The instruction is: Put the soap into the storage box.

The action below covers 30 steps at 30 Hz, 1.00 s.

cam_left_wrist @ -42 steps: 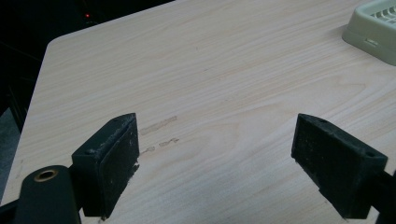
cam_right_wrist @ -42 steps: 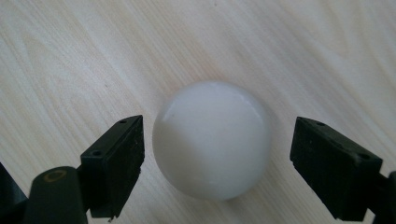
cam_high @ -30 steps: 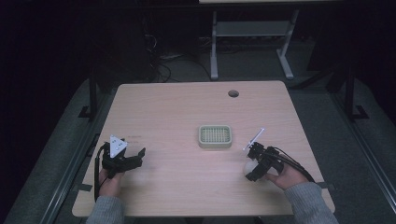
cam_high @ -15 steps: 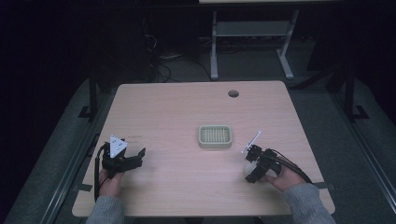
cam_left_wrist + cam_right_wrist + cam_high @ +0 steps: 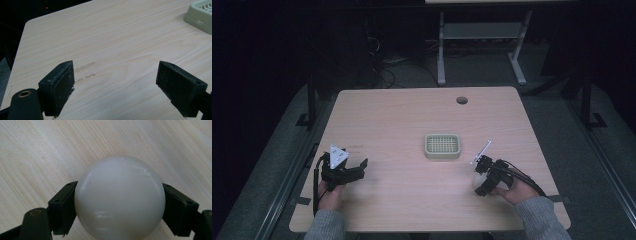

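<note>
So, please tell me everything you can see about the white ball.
The white ball is smooth, round and slightly glossy, milky like plastic. It sits between the two black jaws of the right gripper, one pressing each side. In the high view it shows at the table's near right, right of and nearer than the small pale green tray.

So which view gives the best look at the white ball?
The right gripper view: the white ball sits large between that gripper's two jaws, touching both. The high view shows a small pale patch at the right gripper.
</note>
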Available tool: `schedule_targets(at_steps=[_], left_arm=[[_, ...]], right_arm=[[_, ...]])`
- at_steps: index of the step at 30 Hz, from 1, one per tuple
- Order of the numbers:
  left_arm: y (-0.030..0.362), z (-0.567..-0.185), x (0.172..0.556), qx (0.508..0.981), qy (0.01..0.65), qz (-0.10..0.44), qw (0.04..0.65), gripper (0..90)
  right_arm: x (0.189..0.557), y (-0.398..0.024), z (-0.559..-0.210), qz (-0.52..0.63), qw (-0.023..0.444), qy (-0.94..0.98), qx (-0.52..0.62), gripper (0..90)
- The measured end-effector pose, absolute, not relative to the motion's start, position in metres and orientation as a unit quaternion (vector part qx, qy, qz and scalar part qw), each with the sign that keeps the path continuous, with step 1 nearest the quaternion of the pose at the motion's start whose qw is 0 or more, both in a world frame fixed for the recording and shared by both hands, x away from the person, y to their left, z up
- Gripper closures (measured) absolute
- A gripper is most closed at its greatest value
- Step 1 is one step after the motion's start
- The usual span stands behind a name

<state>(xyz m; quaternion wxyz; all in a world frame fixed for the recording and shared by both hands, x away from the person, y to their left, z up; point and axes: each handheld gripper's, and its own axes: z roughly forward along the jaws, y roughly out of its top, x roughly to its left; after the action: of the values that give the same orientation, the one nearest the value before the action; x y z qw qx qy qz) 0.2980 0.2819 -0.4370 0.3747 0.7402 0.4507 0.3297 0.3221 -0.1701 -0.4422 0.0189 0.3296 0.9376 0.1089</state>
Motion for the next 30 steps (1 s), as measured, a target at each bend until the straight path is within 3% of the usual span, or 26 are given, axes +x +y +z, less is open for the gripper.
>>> schedule_targets(at_steps=[30], left_arm=[[0.283, -0.437, 0.299, 0.74, 0.454, 0.328, 0.373, 14.9]], right_arm=[[0.332, -0.17, -0.417, 0.13, 0.022, 0.938, 0.32, 22.0]])
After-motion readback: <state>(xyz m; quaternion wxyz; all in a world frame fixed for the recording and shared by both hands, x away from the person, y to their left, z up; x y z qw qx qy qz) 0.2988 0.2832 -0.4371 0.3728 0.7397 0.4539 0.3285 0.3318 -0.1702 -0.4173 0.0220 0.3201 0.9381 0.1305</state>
